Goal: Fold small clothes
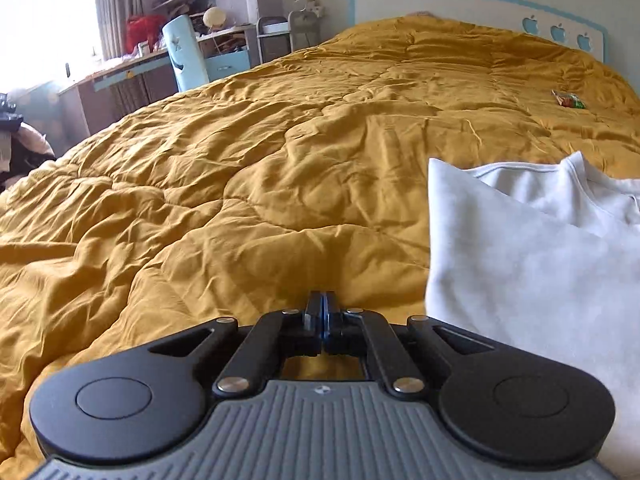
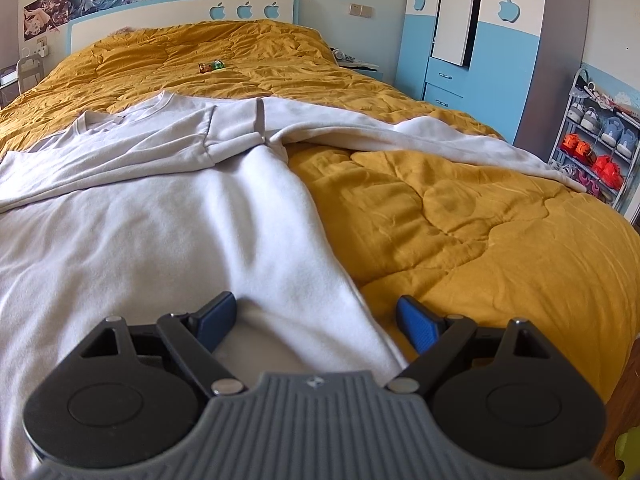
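A white long-sleeved sweatshirt (image 2: 160,216) lies on the mustard-yellow quilt (image 2: 460,208), its collar toward the headboard. One side is folded over the body, and the other sleeve (image 2: 420,132) stretches out to the right. My right gripper (image 2: 316,312) is open over the sweatshirt's lower right hem, blue pads on either side of the edge. My left gripper (image 1: 324,312) is shut with nothing in it, above bare quilt (image 1: 240,184) just left of the sweatshirt's folded edge (image 1: 520,264).
A small snack wrapper (image 2: 212,66) lies on the quilt near the headboard (image 2: 180,10). A blue wardrobe (image 2: 480,40) and a shoe rack (image 2: 596,140) stand to the right of the bed. A desk with shelves and a blue chair (image 1: 186,54) stand to the left.
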